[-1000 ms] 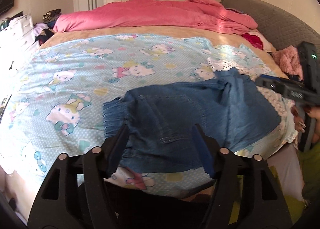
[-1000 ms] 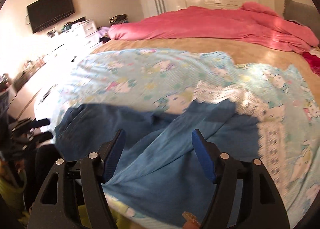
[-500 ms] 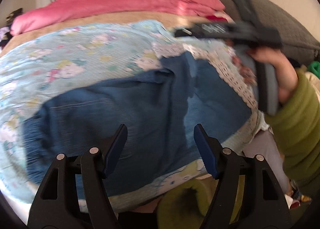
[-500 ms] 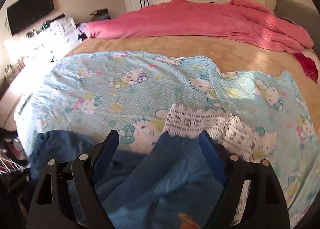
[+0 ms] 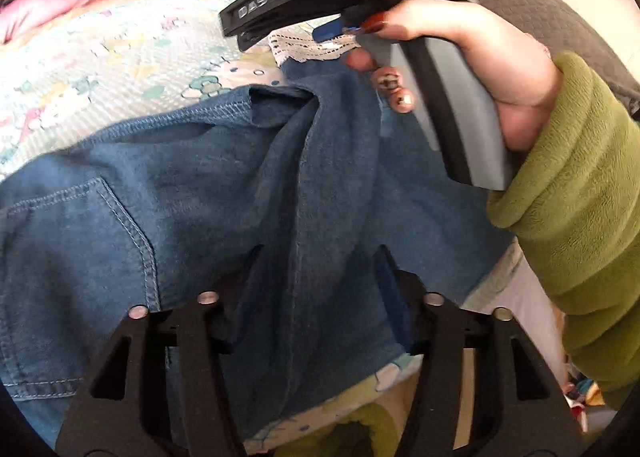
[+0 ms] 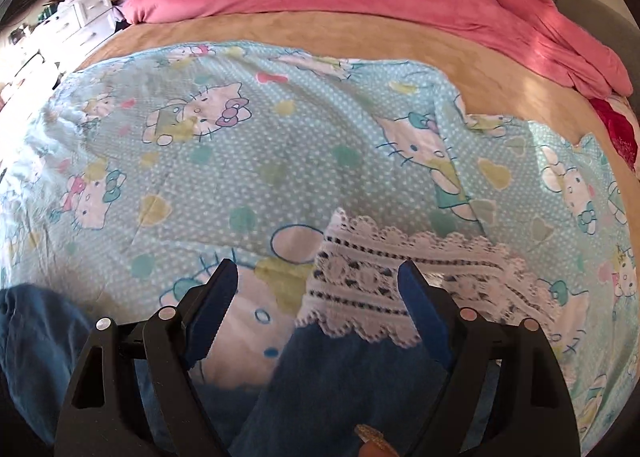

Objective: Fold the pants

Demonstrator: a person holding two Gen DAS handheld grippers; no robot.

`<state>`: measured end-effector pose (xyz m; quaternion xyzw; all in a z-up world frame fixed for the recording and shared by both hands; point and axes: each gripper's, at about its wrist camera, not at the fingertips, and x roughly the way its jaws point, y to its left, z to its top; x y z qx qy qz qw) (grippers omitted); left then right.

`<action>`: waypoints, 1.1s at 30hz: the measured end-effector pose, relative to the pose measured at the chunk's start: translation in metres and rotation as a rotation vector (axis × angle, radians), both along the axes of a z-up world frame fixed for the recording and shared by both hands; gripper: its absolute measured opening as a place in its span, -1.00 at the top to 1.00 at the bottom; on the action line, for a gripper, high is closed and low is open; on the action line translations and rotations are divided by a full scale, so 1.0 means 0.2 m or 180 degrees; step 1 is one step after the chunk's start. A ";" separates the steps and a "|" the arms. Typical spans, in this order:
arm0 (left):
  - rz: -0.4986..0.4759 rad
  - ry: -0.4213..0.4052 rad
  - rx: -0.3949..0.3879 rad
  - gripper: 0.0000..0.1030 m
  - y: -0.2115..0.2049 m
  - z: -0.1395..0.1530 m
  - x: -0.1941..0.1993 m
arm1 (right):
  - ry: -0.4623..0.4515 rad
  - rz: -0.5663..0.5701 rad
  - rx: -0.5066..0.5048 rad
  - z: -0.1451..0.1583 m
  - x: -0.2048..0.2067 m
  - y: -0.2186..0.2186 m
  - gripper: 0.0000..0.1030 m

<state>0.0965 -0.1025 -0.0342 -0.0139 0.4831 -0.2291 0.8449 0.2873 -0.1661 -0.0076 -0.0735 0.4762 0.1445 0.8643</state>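
Near edge of the bed: the pants [image 5: 224, 193], blue denim, lie spread across the cartoon-print sheet [image 6: 248, 161], with one leg end reaching toward a strip of white lace trim [image 6: 384, 289] on the right.
Left gripper [image 5: 318, 289]: jaws apart with nothing between them, poised low over a raised crease in the middle of the denim; I cannot tell whether the fingers touch the cloth.
Right gripper [image 6: 316, 309]: jaws spread wide, empty, straddling the far end of the leg where it meets the lace; in the left wrist view the right hand [image 5: 472, 57] holds it just above that end.
Pocket [image 5: 80, 225]: a stitched back pocket shows at the left, so the waist end probably lies that way; much of it runs out of view.
Step in hand: by my reading, taking hold of the leg end for a fold toward the waist.
How to do it well: bring the right jaws down on denim alone, nearer than the lace, so the sheet is not pinched along with it; close on the hem edge, both layers if they lie together.
Left side's job: hold or press at the crease so the cloth does not drag as the leg is lifted.
Risk: the ridge between the left jaws may fold in as a wrinkle unless smoothed first.
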 end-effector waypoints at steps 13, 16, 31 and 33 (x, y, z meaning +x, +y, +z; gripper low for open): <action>0.0033 -0.0026 -0.0131 0.47 0.07 0.00 -0.04 | -0.0227 -0.0351 0.0365 0.08 0.00 -0.30 0.78; 0.0036 -0.0033 -0.0139 0.46 0.08 0.00 -0.04 | -0.0274 -0.0441 0.0617 0.17 -0.09 -0.46 0.78; 0.0024 -0.0257 0.0053 0.97 0.09 0.05 -0.08 | -0.0438 -0.0756 0.0974 0.33 -0.68 -1.00 0.78; 0.0001 -0.0317 0.0081 0.97 0.10 0.08 -0.09 | -0.0376 -0.0814 0.1049 0.31 -0.76 -1.06 0.78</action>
